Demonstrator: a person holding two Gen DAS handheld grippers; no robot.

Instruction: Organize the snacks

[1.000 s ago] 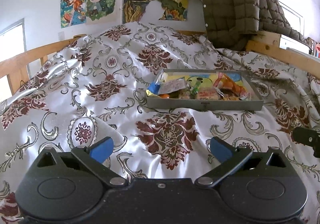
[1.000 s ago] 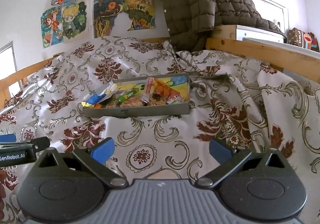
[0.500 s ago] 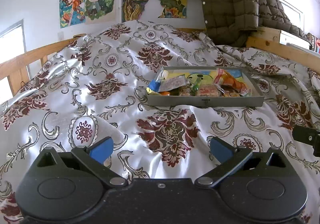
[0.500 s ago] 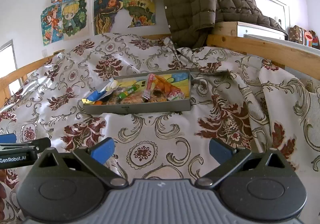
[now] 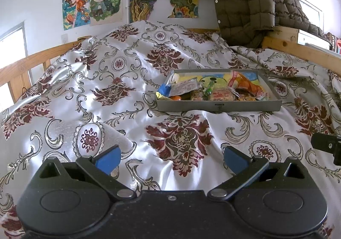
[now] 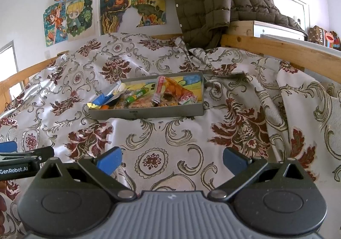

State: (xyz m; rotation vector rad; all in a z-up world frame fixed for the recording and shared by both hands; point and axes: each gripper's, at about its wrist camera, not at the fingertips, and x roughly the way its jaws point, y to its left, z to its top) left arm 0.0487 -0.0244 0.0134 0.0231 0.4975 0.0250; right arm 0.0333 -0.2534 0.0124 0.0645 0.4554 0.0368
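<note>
One shallow grey tray full of snacks sits on the bedspread, so that's the thing to watch here. It's a jumble in there: a blue wrapper poking over the left end, a green tube, an orange packet and a few clear-wrapped bars, too crammed together to sort out one by one. From the left gripper the tray is up at about 1 o'clock, well apart from the blue pads, nothing between them but shiny cloth. From the right gripper it's more like 11 o'clock, again well clear. Both sets of tongs are spread wide and holding nothing, just hovering low over the bedspread. The two grippers are side by side, each one's black tip peeking into the other's view at 9 and 3 o'clock. Past the tray, at 12 o'clock, the bedspread humps up against a wall with cartoon drawings taped on it, and a brown puffer jacket is slung over the wooden bed rail off at 1 to 2 o'clock.
</note>
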